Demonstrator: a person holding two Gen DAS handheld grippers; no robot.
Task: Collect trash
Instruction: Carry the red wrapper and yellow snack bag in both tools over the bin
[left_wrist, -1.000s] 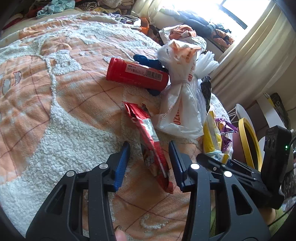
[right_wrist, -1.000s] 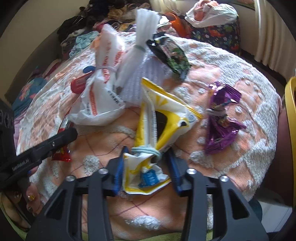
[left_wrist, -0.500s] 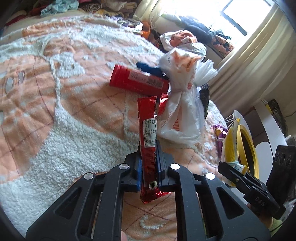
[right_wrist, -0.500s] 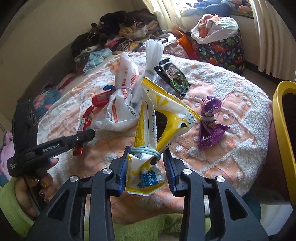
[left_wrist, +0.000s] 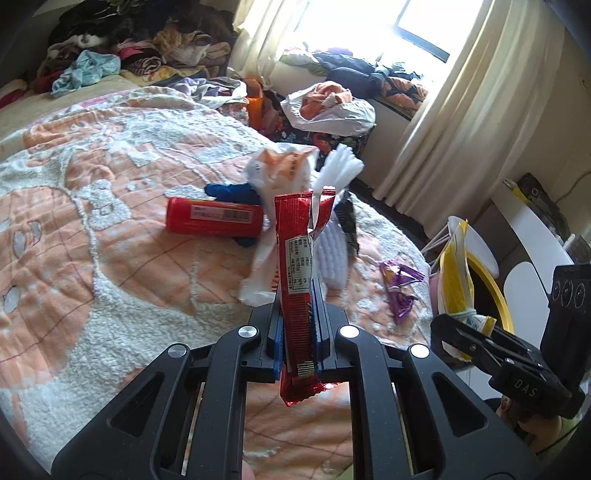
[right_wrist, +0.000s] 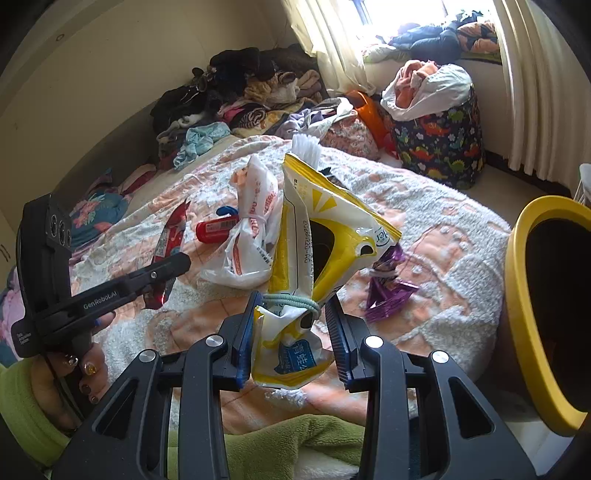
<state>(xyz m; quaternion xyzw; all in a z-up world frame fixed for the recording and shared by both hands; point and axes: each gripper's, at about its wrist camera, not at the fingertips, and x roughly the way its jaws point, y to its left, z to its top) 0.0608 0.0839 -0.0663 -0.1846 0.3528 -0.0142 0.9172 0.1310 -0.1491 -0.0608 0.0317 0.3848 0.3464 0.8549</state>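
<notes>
My left hand-held gripper (left_wrist: 298, 332) clamps a red wrapper (left_wrist: 297, 280) above the bed (left_wrist: 92, 229); my right hand-held gripper (right_wrist: 295, 332) grips a yellow pouch (right_wrist: 317, 251).

Red snack wrapper (left_wrist: 295, 295) is standing upright, pinched near its lower end, top torn open, printed label facing the camera, clear of the bed. Yellow-and-white pouch (right_wrist: 317, 254) is being held upright too, cinched at its waist by a pale green elastic band (right_wrist: 291, 302), crumpled bottom hanging below. Purple wrapper (right_wrist: 386, 288) is lying crumpled on the orange-and-white bedspread (left_wrist: 92, 229) near the bed's edge. Knotted white plastic bag (right_wrist: 251, 236) with orange print is resting mid-bed, just beside a red tube (left_wrist: 214, 221) lying on its side. Yellow-rimmed bin (right_wrist: 517, 314) is standing beside the bed.
</notes>
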